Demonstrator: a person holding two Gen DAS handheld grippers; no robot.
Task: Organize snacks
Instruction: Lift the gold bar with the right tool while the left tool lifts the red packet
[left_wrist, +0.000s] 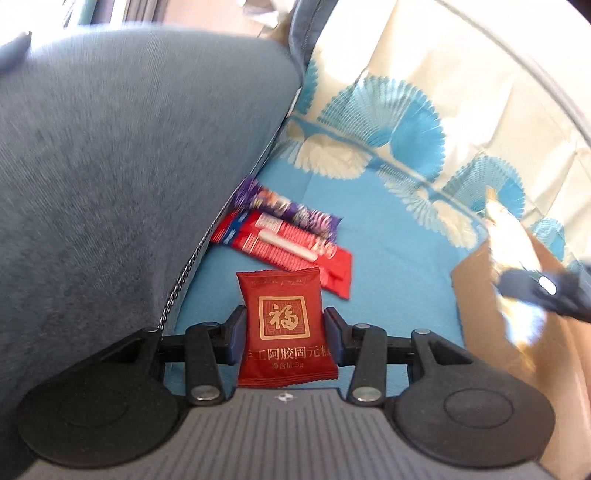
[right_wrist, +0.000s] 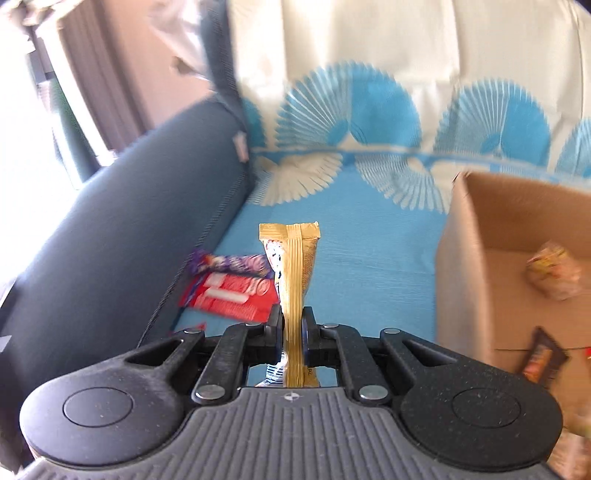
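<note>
on my left, a purple wrapper (right_wrist: 229, 263) and a red biscuit pack (right_wrist: 231, 295) lie touching on the blue cloth (right_wrist: 369, 266) by the sofa arm (right_wrist: 122, 229). my left gripper (left_wrist: 285, 328) clamps a dark red sachet (left_wrist: 286, 325); my right gripper (right_wrist: 291, 325) pinches a gold bar wrapper (right_wrist: 293, 280) upright. right of that, the cardboard box (right_wrist: 465, 266) holds a crumpled pale packet (right_wrist: 554, 275) and a dark wrapper (right_wrist: 543, 358)
</note>
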